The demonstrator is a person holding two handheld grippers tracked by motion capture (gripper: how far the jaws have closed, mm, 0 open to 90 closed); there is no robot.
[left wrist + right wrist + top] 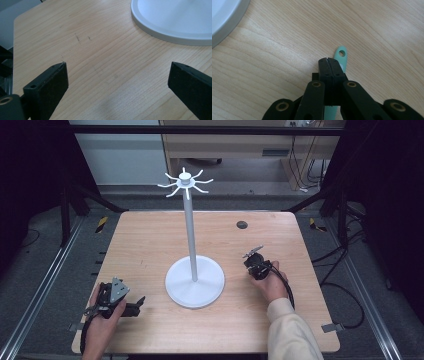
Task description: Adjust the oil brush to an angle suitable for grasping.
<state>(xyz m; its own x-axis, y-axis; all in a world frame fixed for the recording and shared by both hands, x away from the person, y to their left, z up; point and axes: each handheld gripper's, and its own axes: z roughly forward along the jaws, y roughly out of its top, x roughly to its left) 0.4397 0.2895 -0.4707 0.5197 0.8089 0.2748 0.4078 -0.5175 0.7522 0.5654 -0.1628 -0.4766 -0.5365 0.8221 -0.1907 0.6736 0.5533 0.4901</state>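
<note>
Right gripper closed on a mint tool, jaws pressed flat together with the handle pinched beside them; hole at the handle's end poking clear past the jaw tips, probably kept free on purpose for slipping over a hook; tool lifted or skimming just above the table, near the stand on its right side; cannot tell whether it touches the wood. Left gripper wide open and holding nothing, jaws well apart over bare wood, parked near the table's front left, likely waiting or ready to steady the stand. Stand set mid-table, white round base, thin pole, ring of curved hooks at the top, placed within reach of both hands. From the high view: both hands, the whole stand and its hooks, yet the tool too small to make out there. From the right gripper view: the tool's colour, its hole and the grip itself, plus a sliver of the base at upper left. From the left gripper view: the base's rim close by at upper right.
</note>
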